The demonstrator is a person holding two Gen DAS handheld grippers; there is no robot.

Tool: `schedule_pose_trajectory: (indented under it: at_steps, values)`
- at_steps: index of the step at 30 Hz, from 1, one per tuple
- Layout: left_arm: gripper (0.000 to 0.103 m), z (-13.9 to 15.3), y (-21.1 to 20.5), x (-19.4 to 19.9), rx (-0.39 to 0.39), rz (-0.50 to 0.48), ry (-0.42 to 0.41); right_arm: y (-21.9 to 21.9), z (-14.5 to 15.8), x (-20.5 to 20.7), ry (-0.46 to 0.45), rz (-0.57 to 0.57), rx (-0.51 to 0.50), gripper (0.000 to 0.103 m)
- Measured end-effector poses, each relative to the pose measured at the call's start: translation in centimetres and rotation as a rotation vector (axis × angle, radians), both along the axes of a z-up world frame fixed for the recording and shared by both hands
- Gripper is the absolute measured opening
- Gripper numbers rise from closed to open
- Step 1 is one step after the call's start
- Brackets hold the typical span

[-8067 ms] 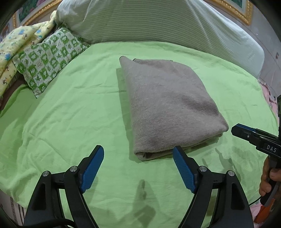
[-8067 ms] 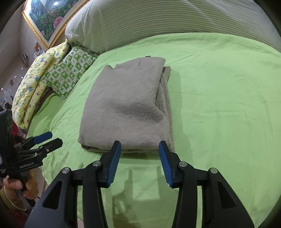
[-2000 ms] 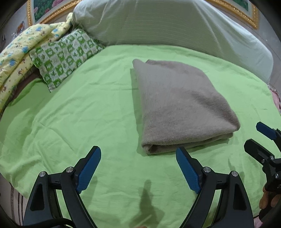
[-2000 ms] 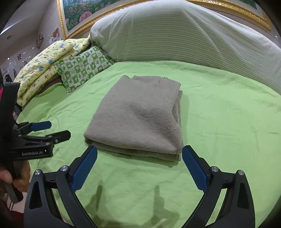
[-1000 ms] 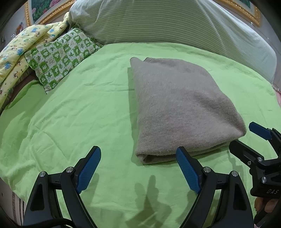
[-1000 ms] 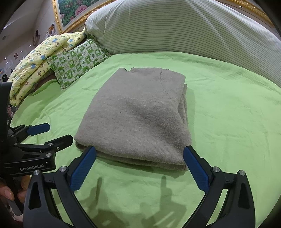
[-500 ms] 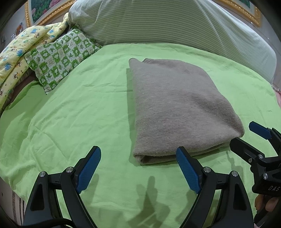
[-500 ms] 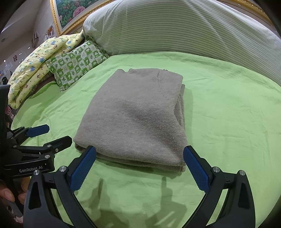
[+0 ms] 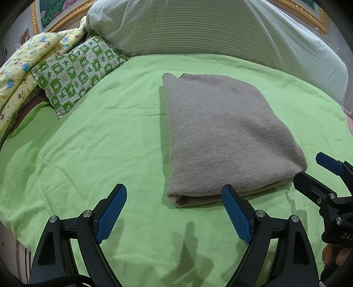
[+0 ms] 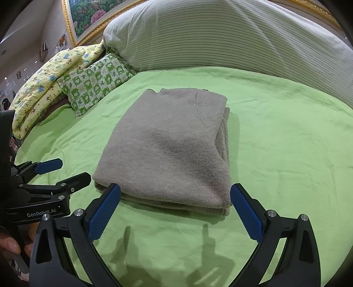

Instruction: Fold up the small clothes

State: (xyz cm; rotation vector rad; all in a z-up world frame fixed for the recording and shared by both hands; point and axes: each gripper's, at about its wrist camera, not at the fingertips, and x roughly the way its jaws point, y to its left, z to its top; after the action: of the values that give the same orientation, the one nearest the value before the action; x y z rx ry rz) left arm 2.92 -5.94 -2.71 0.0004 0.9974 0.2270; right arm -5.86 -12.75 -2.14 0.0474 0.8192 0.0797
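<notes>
A grey knitted garment (image 9: 222,132) lies folded into a thick rectangle on the green bed sheet (image 9: 99,136); it also shows in the right wrist view (image 10: 172,150). My left gripper (image 9: 174,212) is open and empty, hovering just in front of the garment's near left corner. My right gripper (image 10: 175,209) is open and empty, its blue pads (image 10: 103,209) flanking the garment's near edge. Each gripper appears in the other's view: the right one at the right edge (image 9: 320,176), the left one at the left edge (image 10: 59,172).
A large striped pillow (image 9: 209,31) lies along the back of the bed. A green checked cushion (image 9: 75,75) and a yellow printed quilt (image 9: 19,66) sit at the back left. A gold-framed picture (image 10: 88,13) hangs behind. The sheet's front edge (image 9: 13,225) drops off near left.
Over the last second both grippers have stayed open and edged slightly closer to the garment's near edge. The garment has not moved.
</notes>
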Motion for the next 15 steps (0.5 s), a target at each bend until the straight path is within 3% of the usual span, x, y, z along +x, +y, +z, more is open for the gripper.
schedule_pose_trajectory:
  at_steps: [15]
  values:
    - [0.088, -0.08, 0.13, 0.0, -0.005, 0.004, 0.005, 0.0, 0.02, 0.06, 0.0, 0.003, -0.001, 0.1]
